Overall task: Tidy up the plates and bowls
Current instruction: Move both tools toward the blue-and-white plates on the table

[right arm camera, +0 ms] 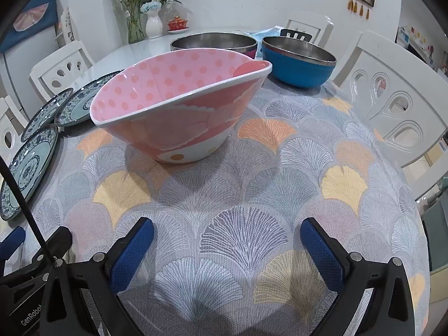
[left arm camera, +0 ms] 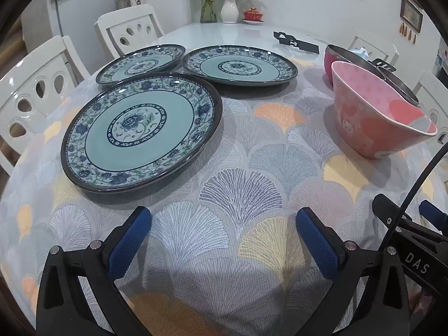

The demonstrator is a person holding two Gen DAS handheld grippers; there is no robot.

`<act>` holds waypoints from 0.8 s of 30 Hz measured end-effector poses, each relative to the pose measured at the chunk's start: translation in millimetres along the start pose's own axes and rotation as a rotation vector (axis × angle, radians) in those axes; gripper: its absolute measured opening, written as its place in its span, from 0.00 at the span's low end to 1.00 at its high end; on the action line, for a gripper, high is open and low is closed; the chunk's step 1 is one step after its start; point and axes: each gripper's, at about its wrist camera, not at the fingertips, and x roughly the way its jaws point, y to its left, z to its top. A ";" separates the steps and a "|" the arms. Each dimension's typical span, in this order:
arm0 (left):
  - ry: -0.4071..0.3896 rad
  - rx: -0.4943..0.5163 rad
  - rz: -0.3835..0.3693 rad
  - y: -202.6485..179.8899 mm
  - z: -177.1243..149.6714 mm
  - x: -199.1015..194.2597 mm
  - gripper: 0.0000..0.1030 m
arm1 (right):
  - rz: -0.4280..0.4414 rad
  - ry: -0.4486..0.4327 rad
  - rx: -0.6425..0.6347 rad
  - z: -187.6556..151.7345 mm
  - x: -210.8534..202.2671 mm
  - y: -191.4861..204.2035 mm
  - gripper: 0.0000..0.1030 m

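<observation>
Three teal floral plates lie flat on the tablecloth in the left wrist view: a near one [left arm camera: 141,131], a far left one [left arm camera: 141,63] and a far right one [left arm camera: 239,65]. A pink polka-dot bowl [right arm camera: 179,106] stands upright ahead of my right gripper [right arm camera: 226,243]; it also shows in the left wrist view [left arm camera: 375,112]. Behind it stand a red steel-lined bowl [right arm camera: 214,42] and a blue steel-lined bowl [right arm camera: 299,61]. My left gripper [left arm camera: 224,232] is open and empty over the cloth, short of the near plate. My right gripper is open and empty.
The round table [left arm camera: 224,32] carries a fan-patterned cloth [right arm camera: 246,184]. White chairs [right arm camera: 392,95] ring it. Flower vases [left arm camera: 229,8] and a small red lidded cup [left arm camera: 253,15] stand at the far edge. A black flat object [left arm camera: 296,43] lies behind the plates.
</observation>
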 end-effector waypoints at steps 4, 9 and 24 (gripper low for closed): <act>0.031 0.013 -0.005 -0.1 0.2 1.2 1.00 | 0.000 0.005 -0.006 -0.3 -0.3 0.0 1.00; 0.070 0.072 -0.044 3.6 -0.7 -2.6 1.00 | 0.006 0.013 -0.014 -1.7 -1.6 0.5 1.00; 0.027 0.061 0.076 77.0 -6.9 -99.4 1.00 | 0.087 0.397 -0.113 -21.9 -30.1 27.5 1.00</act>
